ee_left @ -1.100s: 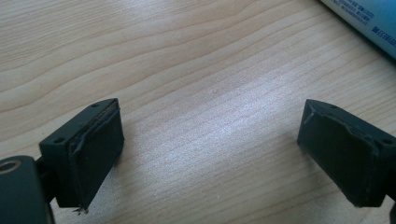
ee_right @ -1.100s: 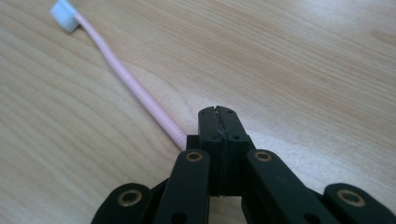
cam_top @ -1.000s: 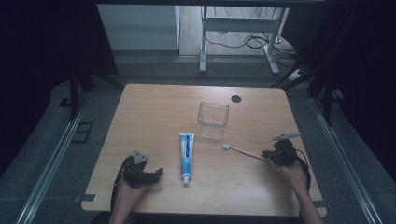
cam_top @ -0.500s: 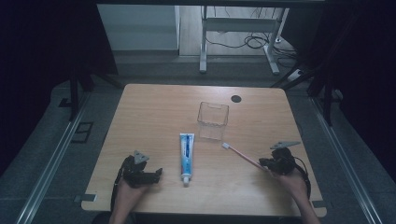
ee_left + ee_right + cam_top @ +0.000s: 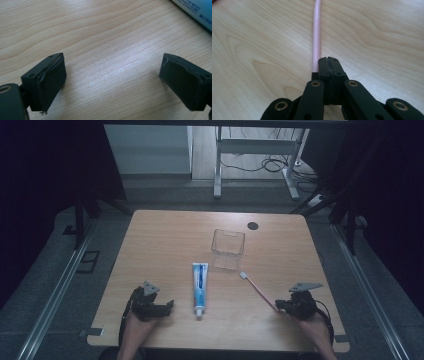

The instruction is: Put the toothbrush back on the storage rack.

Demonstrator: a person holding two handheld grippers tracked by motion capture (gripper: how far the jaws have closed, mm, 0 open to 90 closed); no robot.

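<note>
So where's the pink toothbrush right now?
In the high view, the toothbrush is at the table's right front, its handle end clamped in the right gripper, its head just short of the clear box.

My left tongs (image 5: 167, 306) sit low at the near left of the desk (image 5: 165, 245), held in my left hand (image 5: 137, 320), whose forearm comes in from the bottom edge. Their jaws stand wide apart with bare wood between them, as the left gripper view shows, and they point toward the middle of the desk. My right tongs (image 5: 278, 305) sit at the near right, held by my right hand (image 5: 312, 320), pointing left and slightly away from me. In the right gripper view their jaws are pressed together, pads meeting flat. Both grey plates face upward.
</note>
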